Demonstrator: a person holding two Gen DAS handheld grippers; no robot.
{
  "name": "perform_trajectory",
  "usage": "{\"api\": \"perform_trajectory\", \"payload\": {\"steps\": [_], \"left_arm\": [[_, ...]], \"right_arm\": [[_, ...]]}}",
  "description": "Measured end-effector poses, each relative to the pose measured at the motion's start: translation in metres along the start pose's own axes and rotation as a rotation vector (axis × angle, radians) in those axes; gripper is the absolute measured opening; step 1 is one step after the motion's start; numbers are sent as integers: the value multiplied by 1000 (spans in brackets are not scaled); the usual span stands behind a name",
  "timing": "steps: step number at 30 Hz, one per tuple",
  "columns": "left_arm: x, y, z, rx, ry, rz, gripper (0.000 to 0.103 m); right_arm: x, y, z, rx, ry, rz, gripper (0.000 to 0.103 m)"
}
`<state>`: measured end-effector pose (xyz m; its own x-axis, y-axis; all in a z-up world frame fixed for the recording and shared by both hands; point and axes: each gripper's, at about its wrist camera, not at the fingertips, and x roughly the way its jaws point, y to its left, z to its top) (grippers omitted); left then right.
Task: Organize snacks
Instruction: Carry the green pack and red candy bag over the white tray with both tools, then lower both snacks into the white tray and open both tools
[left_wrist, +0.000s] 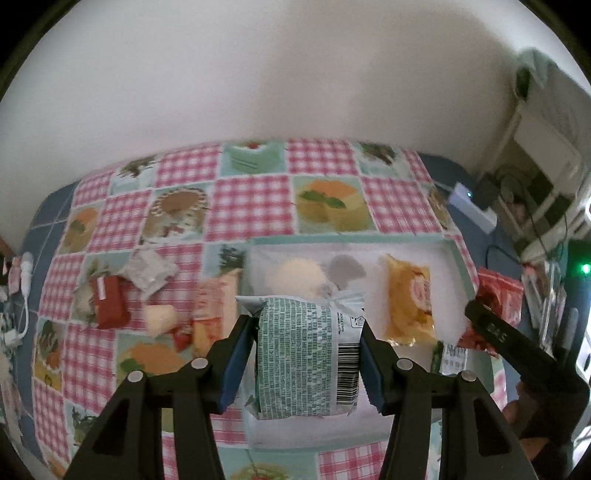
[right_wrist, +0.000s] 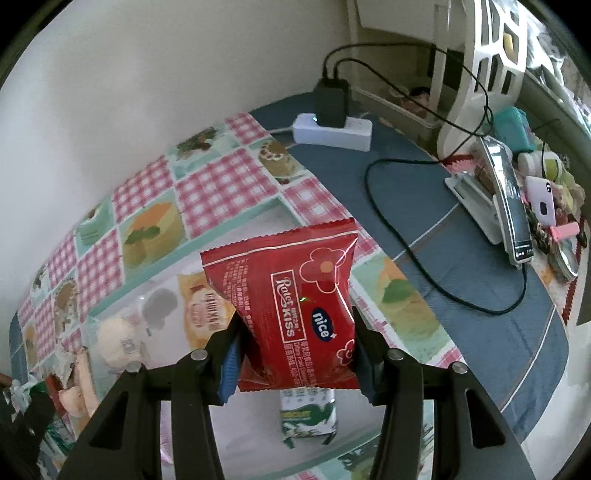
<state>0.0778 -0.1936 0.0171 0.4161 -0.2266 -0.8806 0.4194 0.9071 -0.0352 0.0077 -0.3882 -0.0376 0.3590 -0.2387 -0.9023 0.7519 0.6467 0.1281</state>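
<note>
power strip (right_wrist: 332, 131), right view only

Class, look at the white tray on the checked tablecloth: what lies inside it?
Inside the white tray: a yellow snack packet, a pale round bun packet and a green-and-white packet. The held green-printed packet covers the tray's middle, so anything there is hidden.

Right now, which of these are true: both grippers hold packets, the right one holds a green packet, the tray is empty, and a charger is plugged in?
1. Both grippers hold packets. True: the left gripper and right gripper each clamp one.
2. The right holds a green packet. False: its packet is the red packet; the left has the green packet.
3. The tray is empty. False: a yellow packet lies in it.
4. A charger is plugged into the power strip. True.
</note>
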Motion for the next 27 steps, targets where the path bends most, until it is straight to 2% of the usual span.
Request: {"api": "perform_trajectory", "payload": {"steps": [8,15,27], "left_arm": [[29,-37,-6,77,50,7,58],[45,-34,-4,63,77,34,58],[56,-28,-2,50,99,47,59]], "right_arm": [[21,-10,5,-3,40,-6,53],[33,-10,7,-6,58,-2,53],[37,18,3,-95,50,15,53]]}}
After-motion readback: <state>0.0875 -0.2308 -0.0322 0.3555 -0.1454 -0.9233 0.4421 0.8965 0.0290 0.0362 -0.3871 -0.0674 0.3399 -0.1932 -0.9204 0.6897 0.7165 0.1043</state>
